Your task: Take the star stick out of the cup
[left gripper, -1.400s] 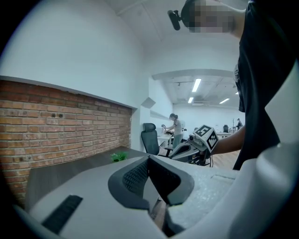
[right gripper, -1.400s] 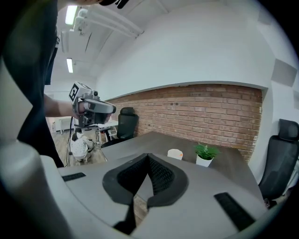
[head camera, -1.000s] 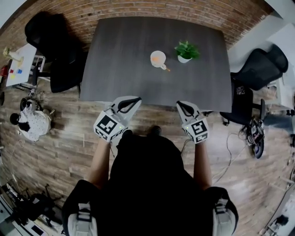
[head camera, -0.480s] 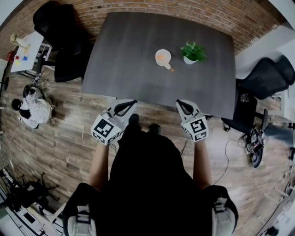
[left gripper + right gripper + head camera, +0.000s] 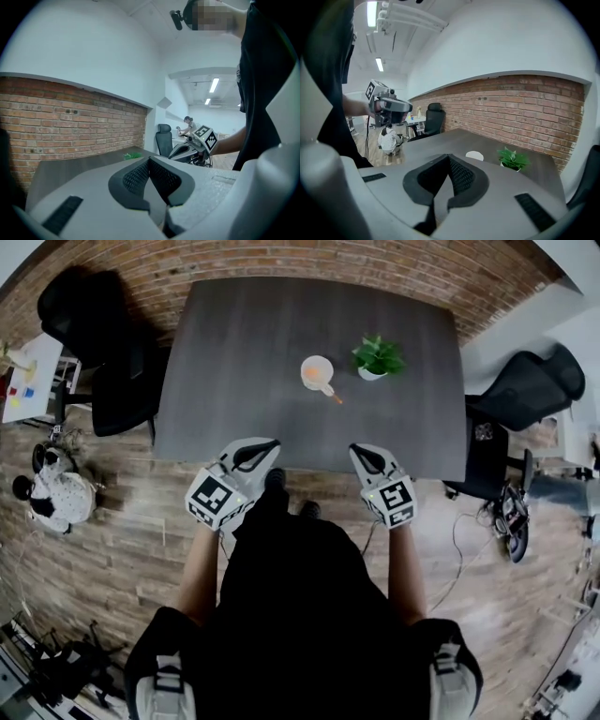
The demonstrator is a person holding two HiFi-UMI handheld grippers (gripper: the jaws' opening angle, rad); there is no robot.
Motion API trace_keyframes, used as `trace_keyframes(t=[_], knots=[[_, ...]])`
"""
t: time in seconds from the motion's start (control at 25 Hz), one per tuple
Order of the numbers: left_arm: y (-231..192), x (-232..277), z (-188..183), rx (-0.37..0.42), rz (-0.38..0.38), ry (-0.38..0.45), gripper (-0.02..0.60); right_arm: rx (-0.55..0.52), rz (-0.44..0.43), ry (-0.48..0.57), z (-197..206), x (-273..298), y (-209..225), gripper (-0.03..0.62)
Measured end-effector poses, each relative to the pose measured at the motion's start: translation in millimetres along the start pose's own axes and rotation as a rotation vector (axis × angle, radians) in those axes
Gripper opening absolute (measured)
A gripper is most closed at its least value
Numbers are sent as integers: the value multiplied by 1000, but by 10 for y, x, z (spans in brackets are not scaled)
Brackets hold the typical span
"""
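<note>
left gripper: clenched on nothing, parked over near edge of table | right gripper: likewise clenched, empty | cup: upright mid-table, just beside plant, well apart from both grippers | star stick: in cup, leaning out toward right side, so probably easiest reached from there

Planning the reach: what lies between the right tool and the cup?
Head view: only bare table between right tool and cup, whose stick leans that way.
</note>
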State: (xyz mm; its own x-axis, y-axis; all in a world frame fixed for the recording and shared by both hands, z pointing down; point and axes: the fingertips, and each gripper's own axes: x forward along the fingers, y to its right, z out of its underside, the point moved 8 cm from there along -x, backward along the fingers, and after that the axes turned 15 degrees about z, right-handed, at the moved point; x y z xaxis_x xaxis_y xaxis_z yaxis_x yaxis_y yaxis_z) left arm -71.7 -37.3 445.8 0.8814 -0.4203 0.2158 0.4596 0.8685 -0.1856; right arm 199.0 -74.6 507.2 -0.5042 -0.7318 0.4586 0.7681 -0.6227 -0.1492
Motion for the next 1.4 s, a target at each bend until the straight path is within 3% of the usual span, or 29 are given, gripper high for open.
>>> trace_keyframes(t=[0.44,0.92,1.16,1.4], knots=[[-710,311,-201,48,175,25,2,16,142,-18,-271,293,147,0],[-1286,286,-220,97,290,22,2,64,303,-55,-290,456,101,0],[-1359,235,-147,81,306,10,2,72,316,-56,-250,519,84,0],[-1389,213,-135,73,264,9,2,81,290,-60,-241,635,181,0]])
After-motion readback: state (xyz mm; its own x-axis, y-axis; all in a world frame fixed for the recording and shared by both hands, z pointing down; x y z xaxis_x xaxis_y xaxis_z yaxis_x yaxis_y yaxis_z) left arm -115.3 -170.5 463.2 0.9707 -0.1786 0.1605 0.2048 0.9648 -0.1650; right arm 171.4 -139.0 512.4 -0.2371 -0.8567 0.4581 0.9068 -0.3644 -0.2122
